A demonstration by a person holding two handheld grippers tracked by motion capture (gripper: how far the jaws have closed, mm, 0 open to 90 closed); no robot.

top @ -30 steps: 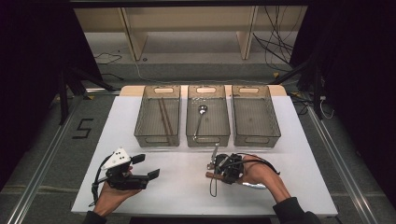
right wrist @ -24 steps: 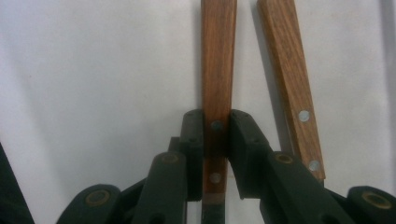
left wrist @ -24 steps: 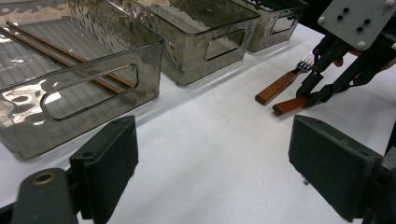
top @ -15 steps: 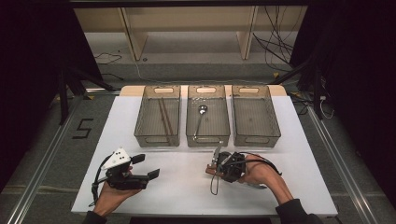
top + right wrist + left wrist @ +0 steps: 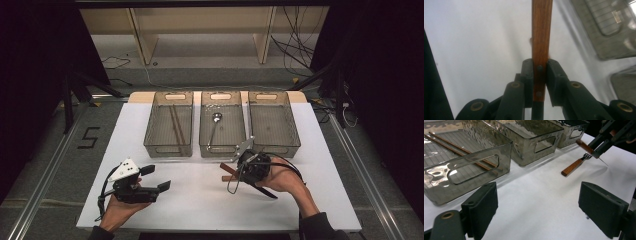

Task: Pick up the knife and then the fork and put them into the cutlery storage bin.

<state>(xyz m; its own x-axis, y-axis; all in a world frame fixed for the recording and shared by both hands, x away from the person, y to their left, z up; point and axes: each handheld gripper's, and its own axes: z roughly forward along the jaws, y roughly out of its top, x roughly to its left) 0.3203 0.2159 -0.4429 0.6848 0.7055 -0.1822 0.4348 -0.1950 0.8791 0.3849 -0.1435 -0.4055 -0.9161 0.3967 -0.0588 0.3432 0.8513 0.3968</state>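
Note:
My right gripper [image 5: 239, 167] is shut on a wooden-handled utensil [image 5: 541, 32]. Its riveted handle sticks out ahead of the jaws, above the white table. The left gripper view has this gripper [image 5: 596, 147] at top right, with the held handle [image 5: 584, 146] lifted off the table. Just under it a fork [image 5: 574, 166] with a wooden handle lies on the table [image 5: 229, 176]. My left gripper [image 5: 156, 178] rests at the front left, jaws wide open with nothing between them [image 5: 541, 207].
Three clear bins stand in a row at the back of the table [image 5: 320, 150]. The left bin [image 5: 150, 135] holds wooden chopsticks [image 5: 176, 122], the middle bin [image 5: 204, 135] a metal spoon [image 5: 216, 120], and the right bin [image 5: 295, 135] looks bare.
My right gripper has risen a little off the table with the wooden-handled utensil. The left gripper has stayed where it was.

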